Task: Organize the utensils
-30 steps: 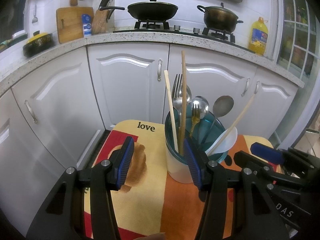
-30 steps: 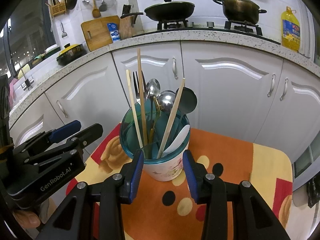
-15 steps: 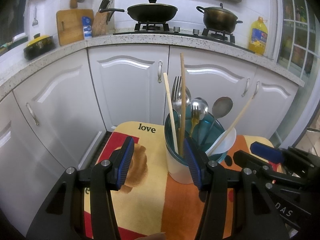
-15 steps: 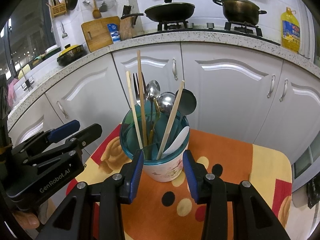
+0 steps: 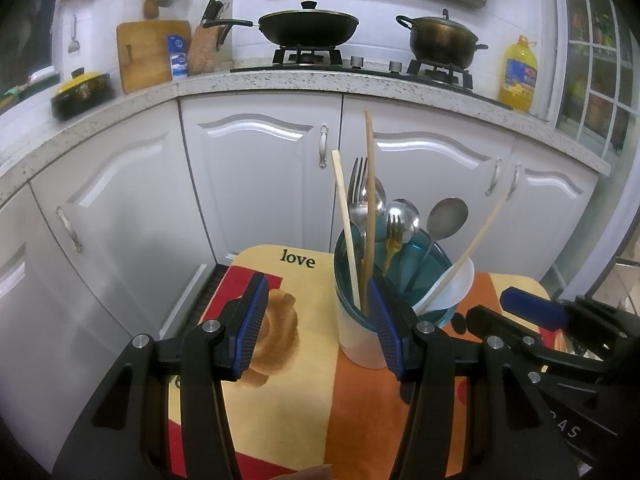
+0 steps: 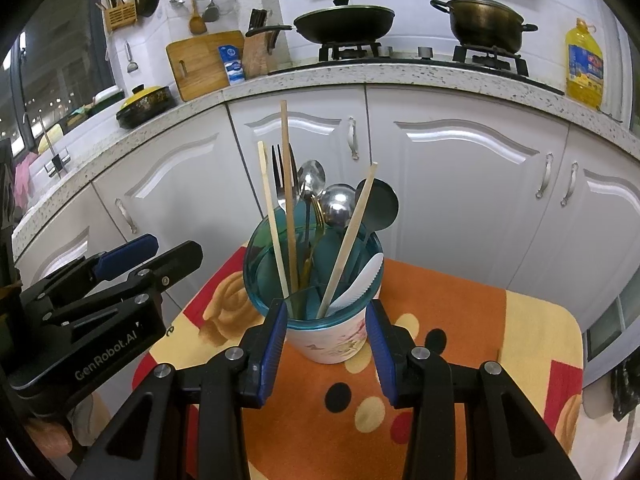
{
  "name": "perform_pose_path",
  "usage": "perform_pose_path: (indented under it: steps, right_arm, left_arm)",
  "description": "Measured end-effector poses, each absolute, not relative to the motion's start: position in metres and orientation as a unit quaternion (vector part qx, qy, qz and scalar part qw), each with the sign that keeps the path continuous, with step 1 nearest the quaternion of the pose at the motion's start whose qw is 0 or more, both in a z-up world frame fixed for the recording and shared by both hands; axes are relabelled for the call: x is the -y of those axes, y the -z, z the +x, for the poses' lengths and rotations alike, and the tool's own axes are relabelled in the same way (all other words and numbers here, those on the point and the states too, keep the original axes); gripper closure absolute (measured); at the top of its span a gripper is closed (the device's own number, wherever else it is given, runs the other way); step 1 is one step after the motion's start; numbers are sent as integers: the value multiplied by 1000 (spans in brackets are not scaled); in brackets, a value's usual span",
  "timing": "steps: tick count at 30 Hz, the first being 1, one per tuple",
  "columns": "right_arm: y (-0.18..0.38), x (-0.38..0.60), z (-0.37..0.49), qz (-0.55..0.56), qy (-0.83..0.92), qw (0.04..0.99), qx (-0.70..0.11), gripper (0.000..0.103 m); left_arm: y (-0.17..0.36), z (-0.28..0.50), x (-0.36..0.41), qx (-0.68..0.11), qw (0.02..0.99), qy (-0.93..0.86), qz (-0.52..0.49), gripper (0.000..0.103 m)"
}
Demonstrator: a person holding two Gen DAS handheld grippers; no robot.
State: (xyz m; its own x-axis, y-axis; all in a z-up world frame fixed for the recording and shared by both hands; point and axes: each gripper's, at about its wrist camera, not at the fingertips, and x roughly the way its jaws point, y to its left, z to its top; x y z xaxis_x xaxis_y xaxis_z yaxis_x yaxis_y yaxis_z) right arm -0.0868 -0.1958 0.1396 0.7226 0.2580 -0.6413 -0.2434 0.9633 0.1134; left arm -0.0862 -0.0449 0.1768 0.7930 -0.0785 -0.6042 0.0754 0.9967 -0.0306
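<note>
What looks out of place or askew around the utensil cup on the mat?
Nothing is spilled or damaged. The utensil cup stands upright on the mat. Only the chopsticks look untidy, splayed apart at different angles rather than grouped together.

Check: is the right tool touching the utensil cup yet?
Cannot tell. In the right wrist view the right tool stands open astride the utensil cup, but its pads overlap the cup's outline, so no gap or contact shows.

Handles of forks and spoons: hidden inside the teal-rimmed white cup.
Cup's front: partly covered by the left gripper's blue pad.
</note>
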Motion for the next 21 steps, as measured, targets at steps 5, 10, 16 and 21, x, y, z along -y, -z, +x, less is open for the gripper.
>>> perform_pose_path:
  steps: [5, 10, 16, 21]
  right_arm:
    - [-140, 195, -87, 9, -136, 928, -346, 64]
    - [-141, 195, -87, 8, -136, 928, -346, 64]
    - [-141, 195, -87, 8, -137, 928, -346, 64]
    - [-142, 194, -86, 7, -138, 929, -345, 64]
  left_arm:
    - [-177, -86, 45, -319, 947, 40, -2, 52]
    - [-177, -86, 45, -319, 947, 41, -2, 52]
    - [-178, -86, 44, -318, 947, 40, -1, 52]
    - [-178, -87, 45, -316, 948, 40, 2, 52]
